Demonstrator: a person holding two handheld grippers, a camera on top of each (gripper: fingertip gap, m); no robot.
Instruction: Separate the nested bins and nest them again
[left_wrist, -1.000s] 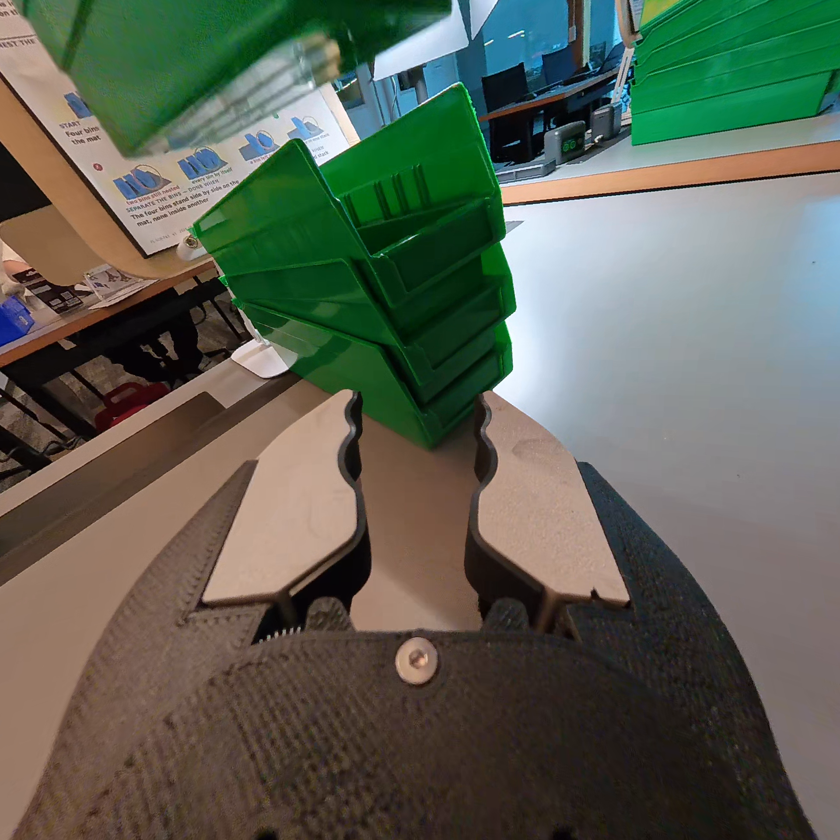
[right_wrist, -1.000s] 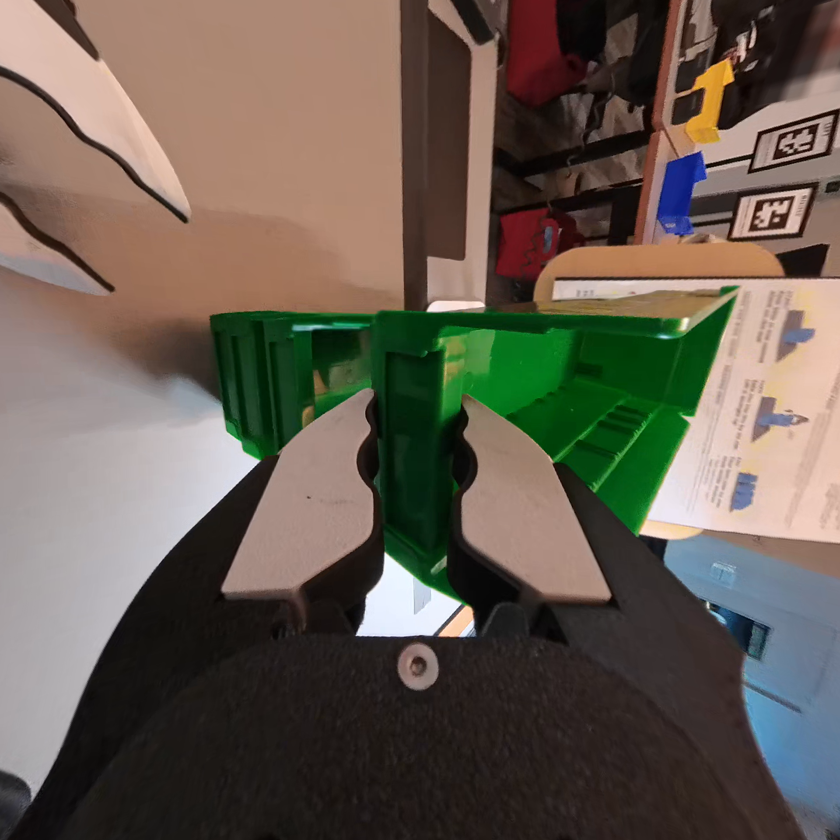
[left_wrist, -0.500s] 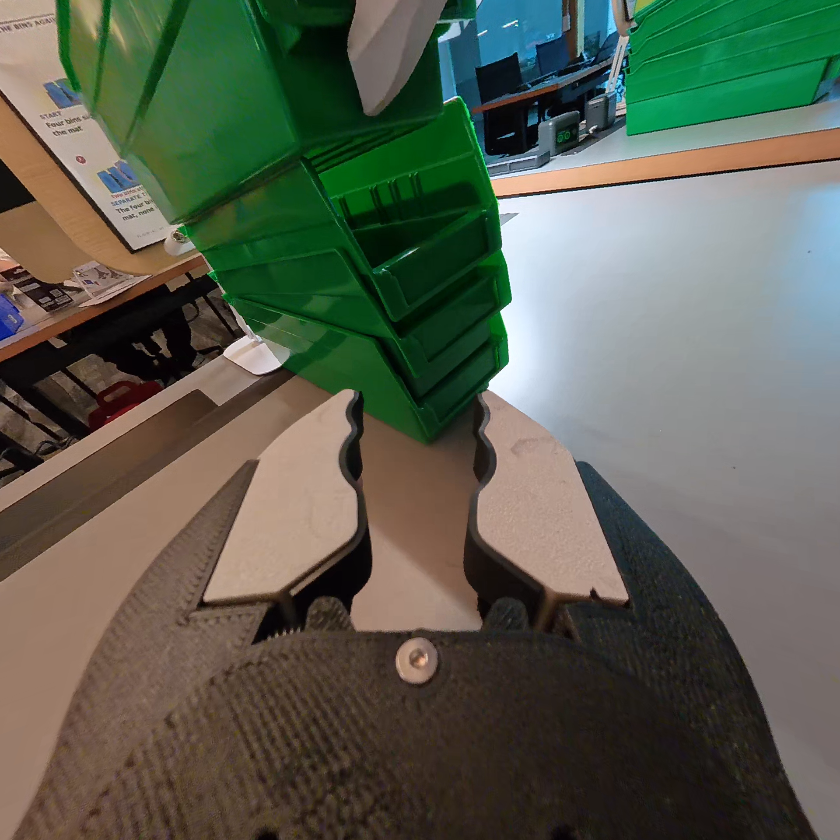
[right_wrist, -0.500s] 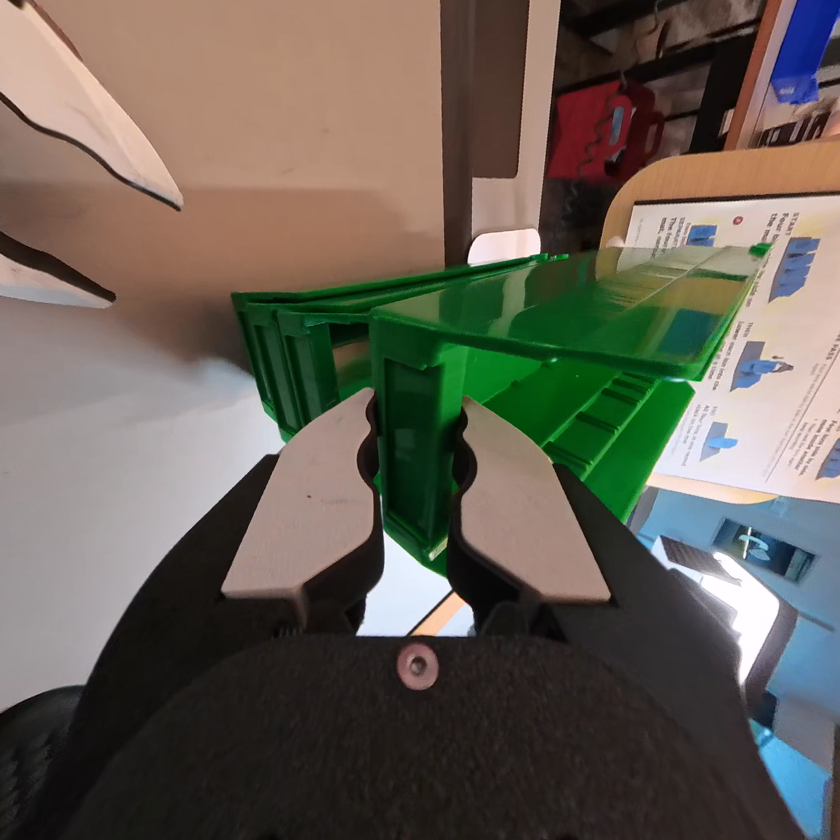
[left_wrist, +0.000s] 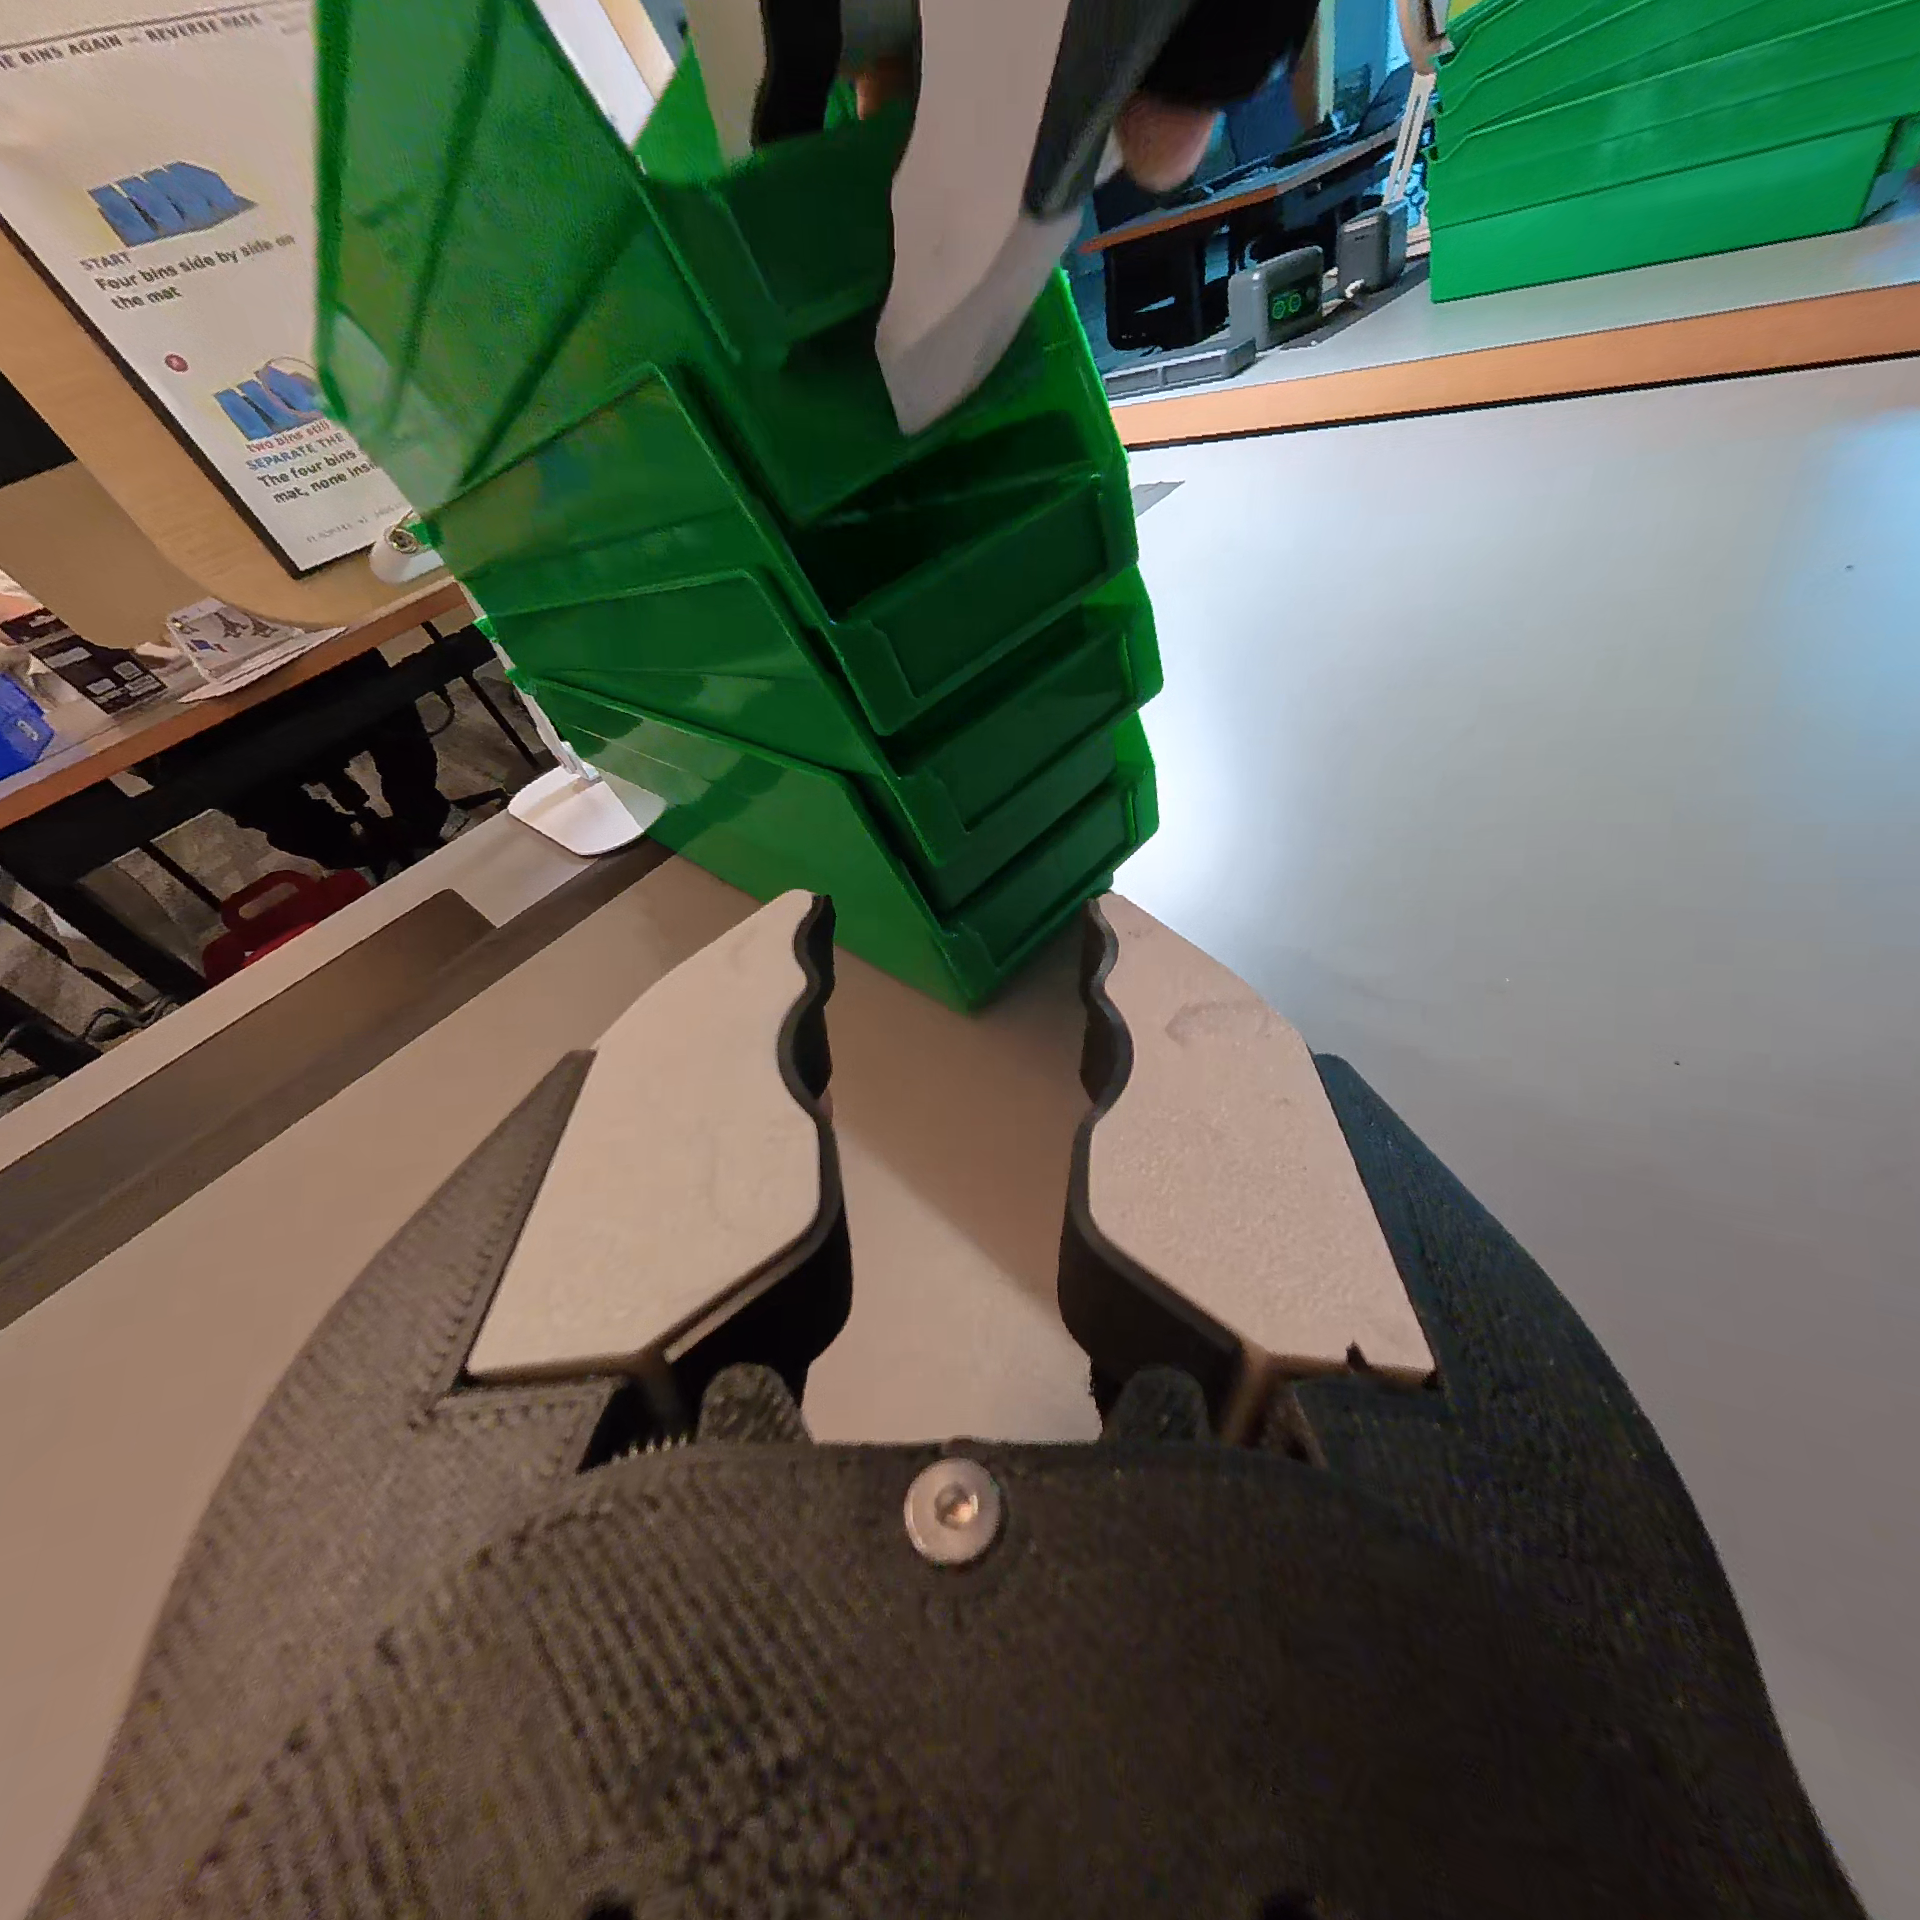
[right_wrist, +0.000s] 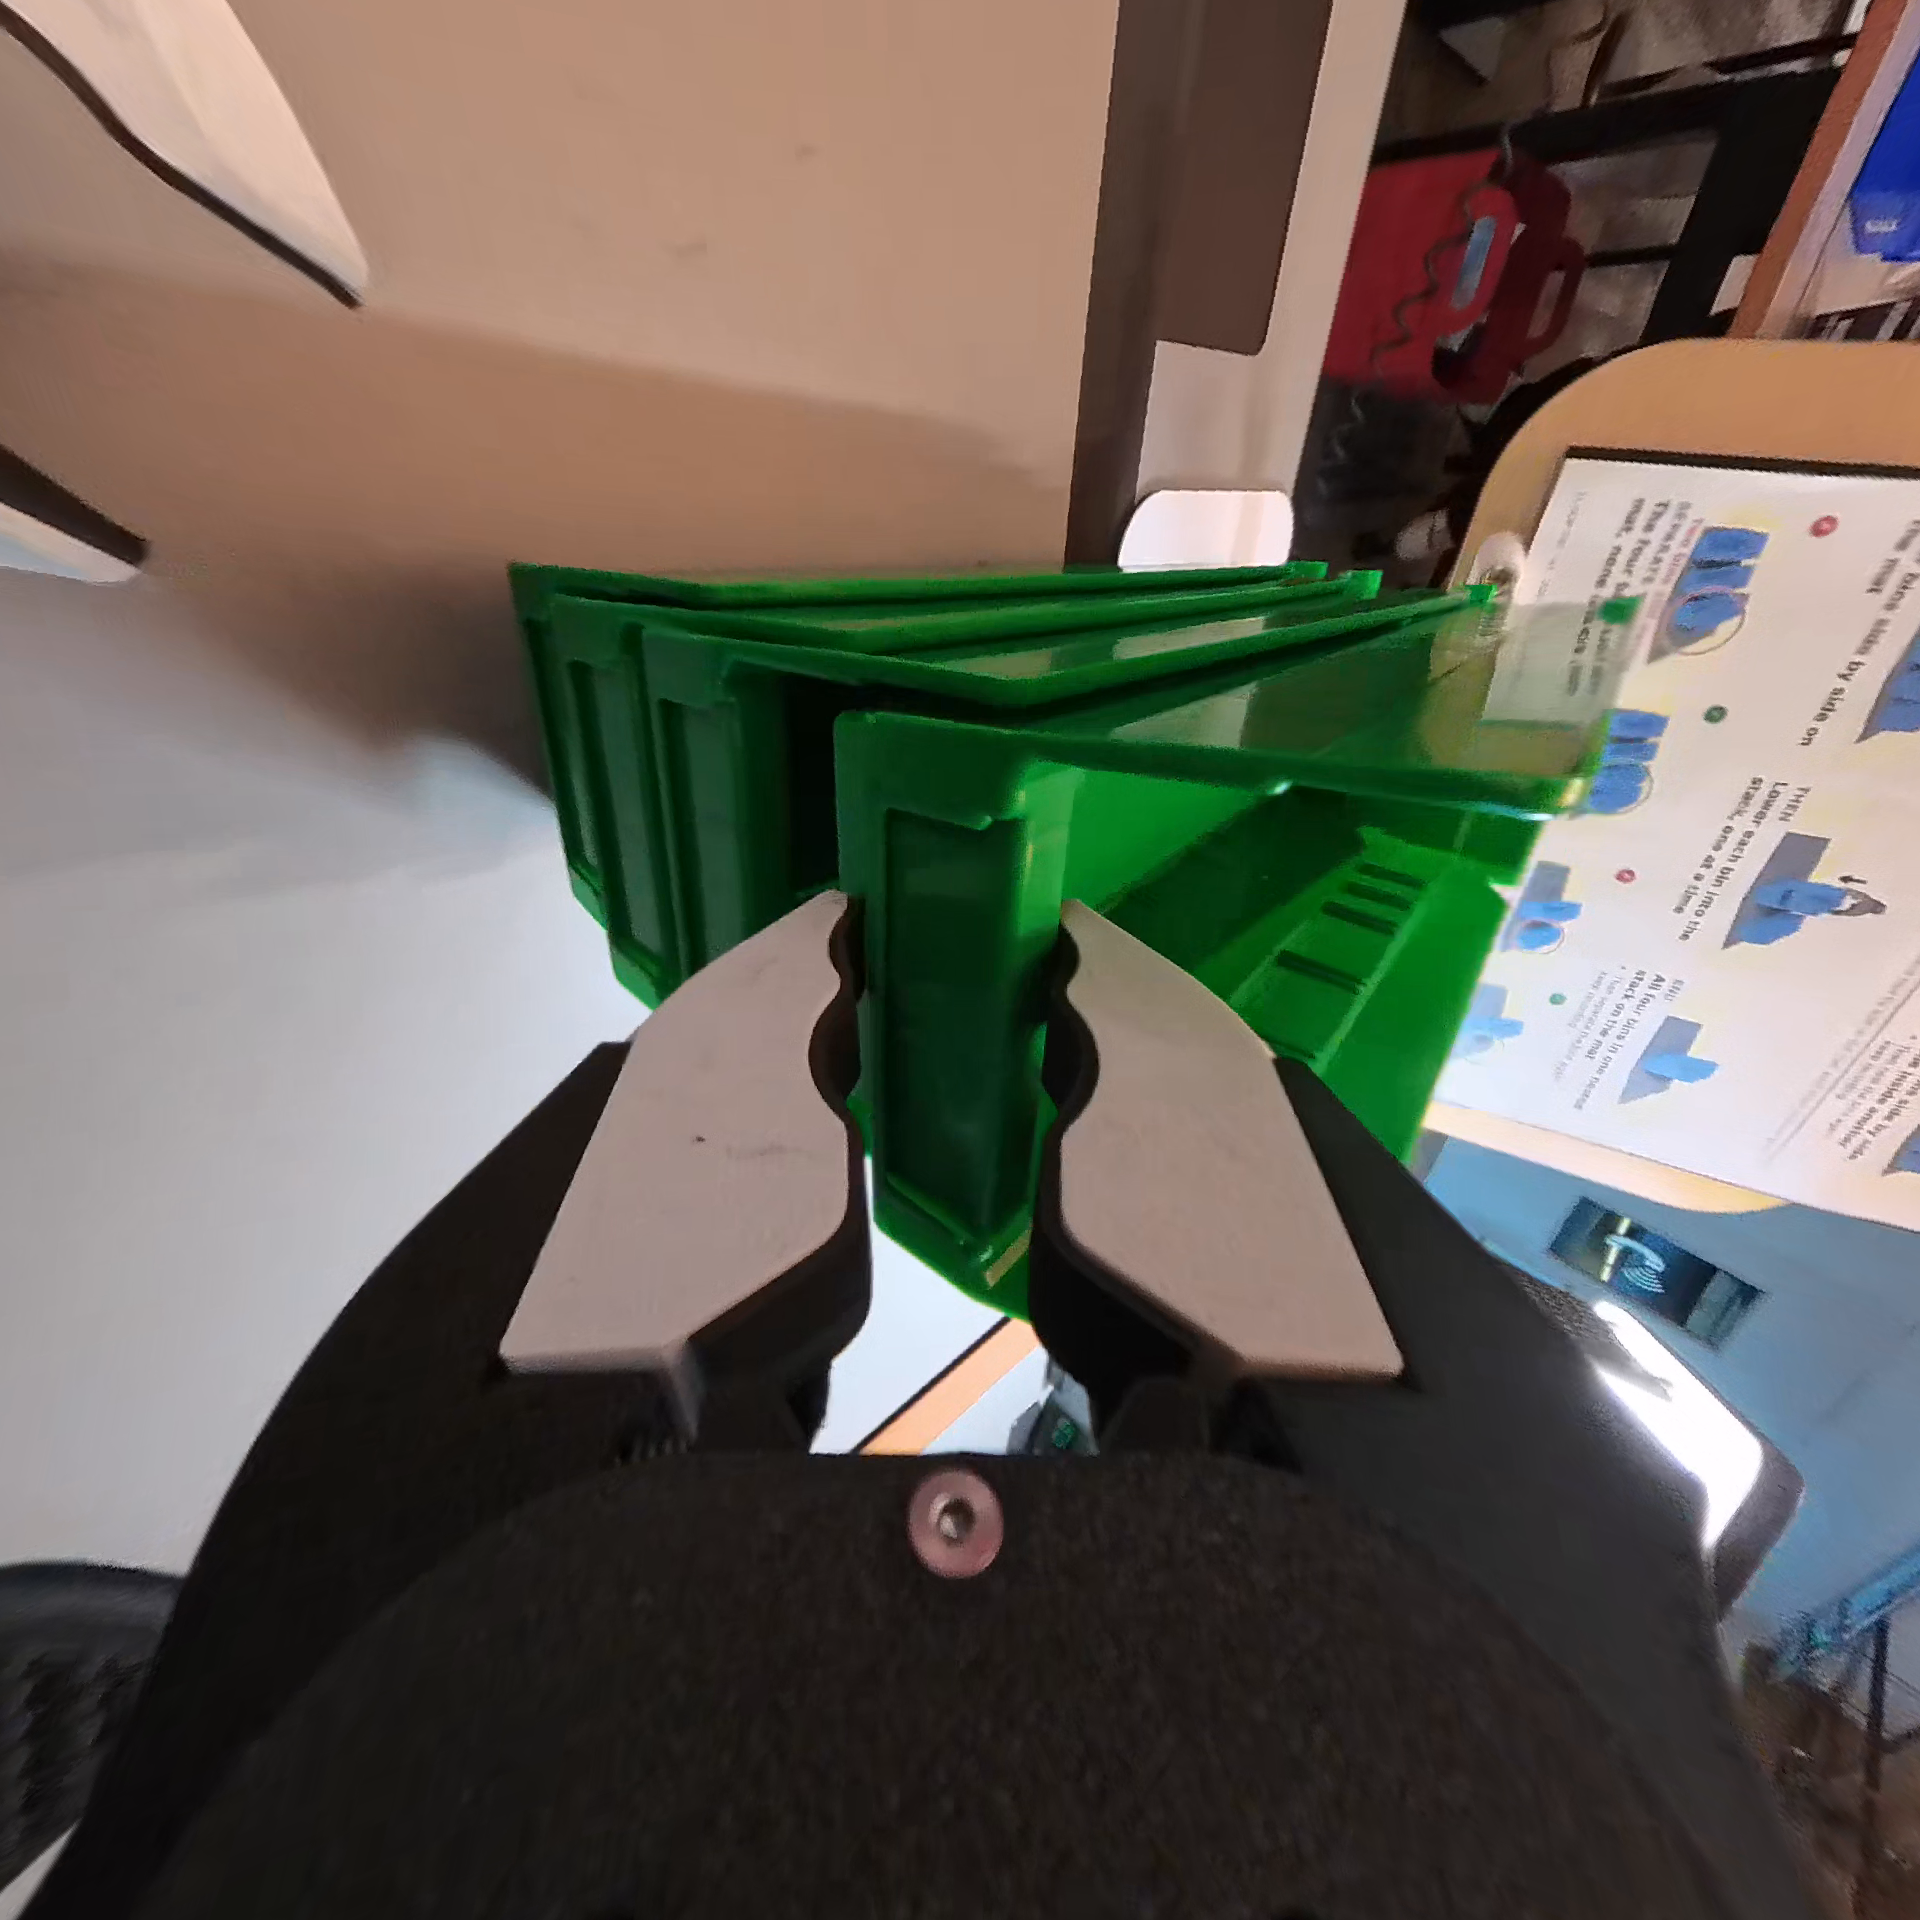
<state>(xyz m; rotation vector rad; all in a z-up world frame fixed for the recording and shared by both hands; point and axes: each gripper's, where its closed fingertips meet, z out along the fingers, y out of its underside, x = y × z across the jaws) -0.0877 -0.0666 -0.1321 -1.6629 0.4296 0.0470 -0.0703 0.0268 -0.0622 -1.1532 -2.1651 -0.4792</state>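
Observation:
Three green bins (left_wrist: 831, 727) stand nested in a stack on the grey table. My right gripper (right_wrist: 951, 914) is shut on the front wall of a fourth green bin (right_wrist: 1195, 790). It holds that bin tilted on top of the stack (right_wrist: 623, 779). In the left wrist view the held bin (left_wrist: 499, 270) has its lower end in the top bin's mouth, with a right finger (left_wrist: 935, 270) above it. My left gripper (left_wrist: 951, 925) is open and empty, low on the table, its tips on either side of the bottom bin's front corner. Its fingers (right_wrist: 208, 135) show in the right wrist view.
An instruction poster on a wooden board (left_wrist: 187, 312) stands behind the stack on a white foot (left_wrist: 577, 821). The table's edge (left_wrist: 260, 1039) runs along the left. Another pile of green bins (left_wrist: 1662, 156) sits at the far right back. Bare table surface (left_wrist: 1558, 831) lies right of the stack. Spacing between my two grippers at the tips: around 12 centimetres.
The right gripper has brought the held bin down from above left onto the stack. The left gripper and the three stacked bins have stayed put.

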